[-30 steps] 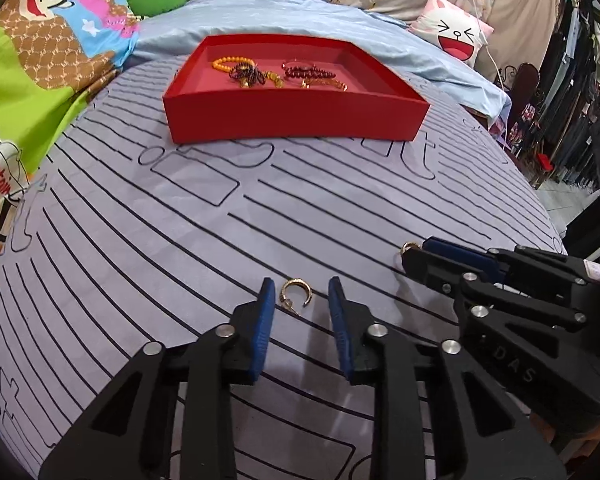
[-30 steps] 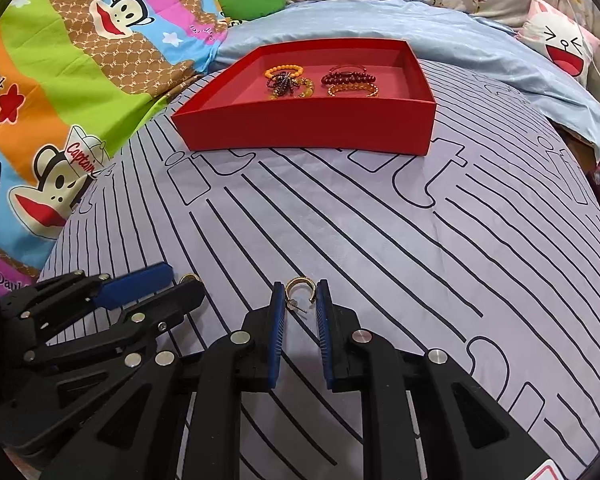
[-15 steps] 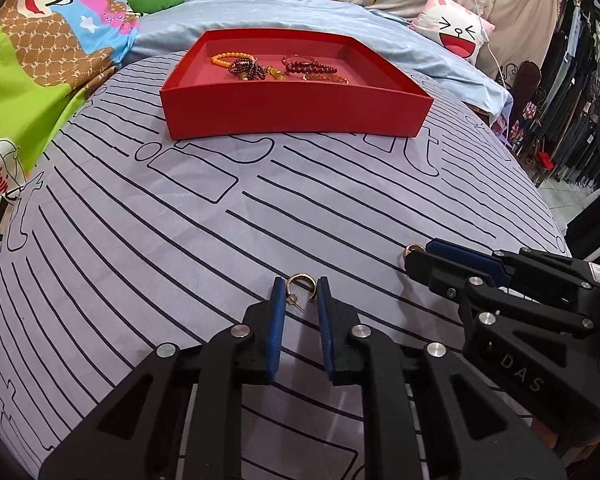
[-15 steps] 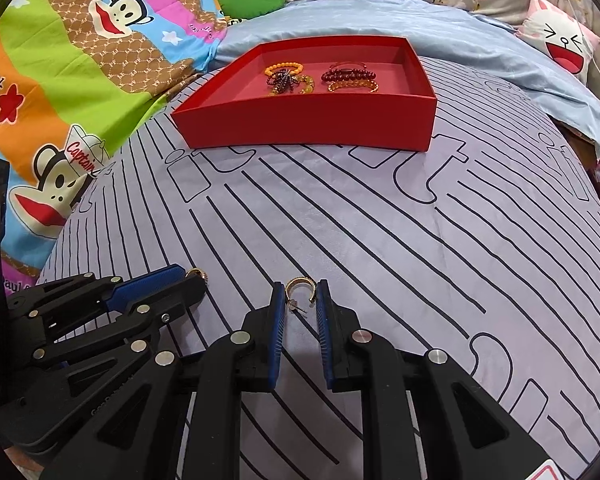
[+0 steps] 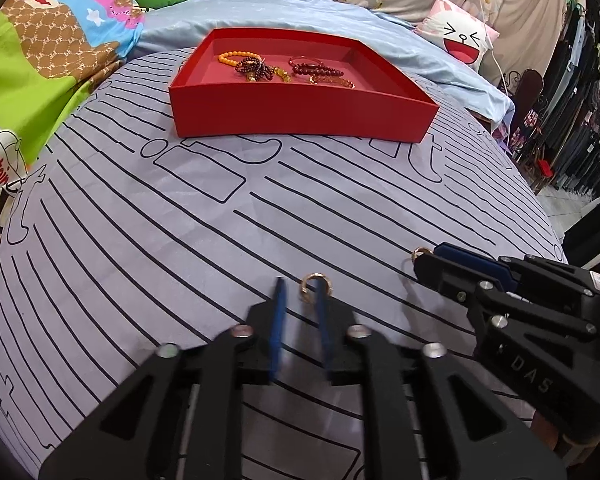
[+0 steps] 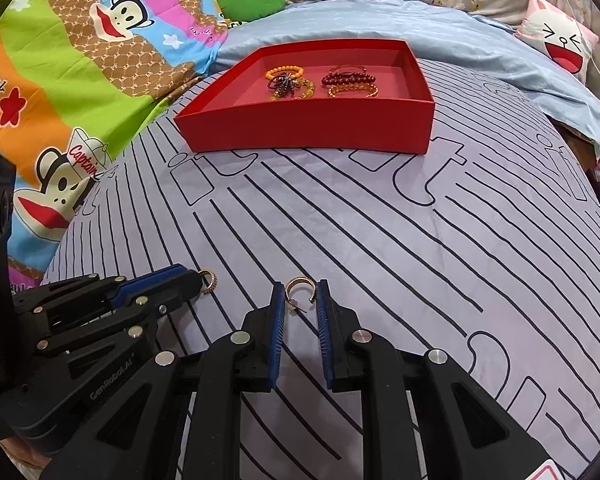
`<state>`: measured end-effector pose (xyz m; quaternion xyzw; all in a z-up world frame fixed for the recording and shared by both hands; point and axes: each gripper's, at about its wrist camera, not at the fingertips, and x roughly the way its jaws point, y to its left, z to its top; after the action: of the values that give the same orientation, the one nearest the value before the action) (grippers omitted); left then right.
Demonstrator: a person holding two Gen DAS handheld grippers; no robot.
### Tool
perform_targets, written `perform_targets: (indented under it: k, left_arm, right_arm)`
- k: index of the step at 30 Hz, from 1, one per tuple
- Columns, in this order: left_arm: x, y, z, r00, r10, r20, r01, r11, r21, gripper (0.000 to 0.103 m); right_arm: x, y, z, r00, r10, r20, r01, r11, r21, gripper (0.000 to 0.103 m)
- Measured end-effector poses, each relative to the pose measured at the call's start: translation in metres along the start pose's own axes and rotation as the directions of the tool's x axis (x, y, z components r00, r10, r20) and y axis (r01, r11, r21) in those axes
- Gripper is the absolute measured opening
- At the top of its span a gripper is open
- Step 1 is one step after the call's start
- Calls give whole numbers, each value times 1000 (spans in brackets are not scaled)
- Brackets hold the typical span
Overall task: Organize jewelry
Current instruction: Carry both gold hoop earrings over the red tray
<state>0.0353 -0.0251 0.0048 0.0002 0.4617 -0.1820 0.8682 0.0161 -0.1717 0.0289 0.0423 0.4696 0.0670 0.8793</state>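
A gold hoop earring (image 6: pixel 299 289) is pinched between the pads of the right gripper (image 6: pixel 300 296) on the striped sheet (image 6: pixel 380 240). The left gripper (image 5: pixel 300 292) jaws are opening; a second earring (image 5: pixel 315 287) is seen against one pad. The red tray (image 6: pixel 308 128) is placed well apart.

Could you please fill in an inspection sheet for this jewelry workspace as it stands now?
Surface: lilac striped sheet, smooth, spread over a bed.
Job's things: red tray at the far end holds bead bracelets; left hoop earring and right hoop earring lie on the sheet.
Clutter: nothing seen on the sheet.
Grippers: left gripper jaws opening, left hoop earring between them, one pad clear of it; right gripper closed on the right hoop earring.
Cables: a thin white cord hangs by the cat-face pillow.
Surroundings: monkey blanket, blue quilt, hanging clothes.
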Motion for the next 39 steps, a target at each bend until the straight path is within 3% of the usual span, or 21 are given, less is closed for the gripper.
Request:
perform_targets:
  k: [2,11,15,25,32,39]
  left_arm:
    - [0,-1,0,1000,2,7,-2,1000,2,29]
    - [7,-16,3,1000,15,9,-16,998,66,29]
    - [9,-18,4,1000,16,7,-17,996,83,17]
    - [2,-21,6,1000,4,-2,-4,997,82,16]
    - [-11,-22,27,1000,-5,24,3,998,70,16]
    - [-20,-25,67,996,-5,87,-2,996,84,16]
  right_arm:
    - [0,-1,1,1000,0,1,0,1000,1,15]
    - [1,-2,3,1000,2,-1,-2,1000,3,15]
    - [2,-3,3,1000,4,-1,-4,1000,5,15]
    - [-2,-3,5,1000,10,6,-10,1000,6,15]
    - [-15,-1,21,999,21,46,-22,1000,7,15]
    - [-27,-5,59,992,9,126,-8,1000,-6,15]
